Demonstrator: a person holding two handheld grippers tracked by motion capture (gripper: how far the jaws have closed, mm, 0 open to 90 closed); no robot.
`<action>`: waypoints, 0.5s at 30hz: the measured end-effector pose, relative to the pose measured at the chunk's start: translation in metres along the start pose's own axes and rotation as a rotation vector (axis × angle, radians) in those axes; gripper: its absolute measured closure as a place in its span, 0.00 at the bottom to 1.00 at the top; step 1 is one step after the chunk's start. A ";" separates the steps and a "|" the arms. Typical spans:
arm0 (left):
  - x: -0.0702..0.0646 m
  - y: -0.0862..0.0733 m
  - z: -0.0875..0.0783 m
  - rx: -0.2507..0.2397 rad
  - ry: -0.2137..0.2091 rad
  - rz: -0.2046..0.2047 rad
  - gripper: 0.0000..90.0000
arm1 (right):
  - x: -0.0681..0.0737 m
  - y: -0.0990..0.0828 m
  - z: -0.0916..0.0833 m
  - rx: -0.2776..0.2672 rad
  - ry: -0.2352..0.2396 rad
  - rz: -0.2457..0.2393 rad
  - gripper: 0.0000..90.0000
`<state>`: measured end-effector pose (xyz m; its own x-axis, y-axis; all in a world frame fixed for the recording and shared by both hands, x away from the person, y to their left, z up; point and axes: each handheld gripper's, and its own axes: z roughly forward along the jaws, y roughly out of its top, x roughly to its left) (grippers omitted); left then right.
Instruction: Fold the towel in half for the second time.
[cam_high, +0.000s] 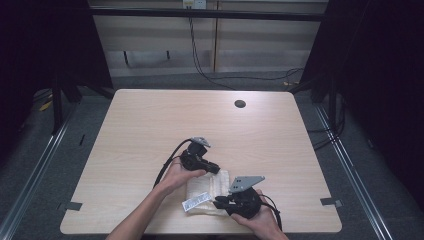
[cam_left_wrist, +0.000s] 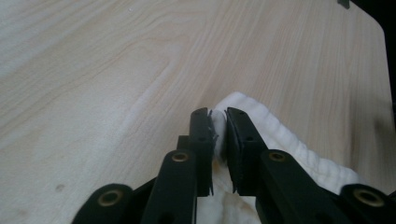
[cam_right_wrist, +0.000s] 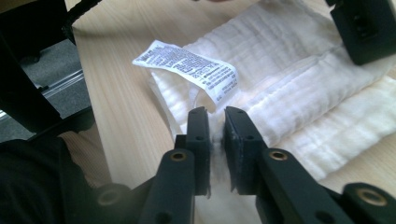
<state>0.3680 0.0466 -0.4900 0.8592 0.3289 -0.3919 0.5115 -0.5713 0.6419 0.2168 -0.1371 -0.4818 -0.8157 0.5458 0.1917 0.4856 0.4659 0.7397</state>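
Both claws sit at the folded white cloth (cam_high: 207, 192) on the table (cam_high: 150, 125), left claw (cam_left_wrist: 217, 133) at twelve o'clock, right claw (cam_right_wrist: 215, 128) at five. Each stands a narrow gap apart with cloth between, not pinching. Looks light, limp and soft; best pinched at an edge or corner.

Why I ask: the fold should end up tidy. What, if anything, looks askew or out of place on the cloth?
The white cloth lies folded near the table's front edge, but its printed care label sticks out from the folds and curls up over the top. Nothing looks spilled or damaged.
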 end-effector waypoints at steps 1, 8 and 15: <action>0.000 0.000 0.001 -0.014 -0.015 -0.004 0.87 | 0.000 0.000 -0.001 0.000 -0.008 0.006 0.84; -0.007 0.003 -0.005 -0.068 -0.031 0.023 0.77 | -0.006 -0.008 -0.010 0.010 -0.042 0.005 0.77; -0.012 0.004 -0.021 -0.118 -0.026 0.058 0.66 | -0.011 -0.015 -0.020 -0.009 -0.055 0.056 0.65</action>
<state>0.3600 0.0558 -0.4687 0.8875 0.2779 -0.3676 0.4603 -0.4957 0.7365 0.2118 -0.1642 -0.4824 -0.7687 0.6083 0.1976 0.5272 0.4277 0.7343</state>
